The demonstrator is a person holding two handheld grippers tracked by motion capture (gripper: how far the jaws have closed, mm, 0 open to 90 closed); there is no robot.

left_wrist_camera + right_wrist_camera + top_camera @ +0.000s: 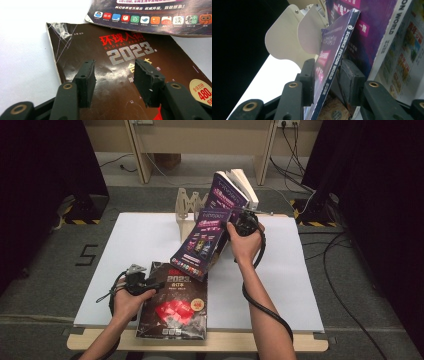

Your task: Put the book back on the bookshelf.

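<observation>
where spine meets rack: tight gap

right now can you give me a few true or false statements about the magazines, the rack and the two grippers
1. The right gripper has a purple magazine between its jaws. True.
2. The dark 2023 magazine stands upright in the wooden rack. False: it lies flat on the white table at the near edge.
3. The left gripper has its jaws spread over the dark cover with nothing between them. True.
4. The rack holds no magazines. False: at least two stand leaning in it.
5. The purple magazine lies flat on the table. False: it is tilted, its top end up by the rack.
</observation>
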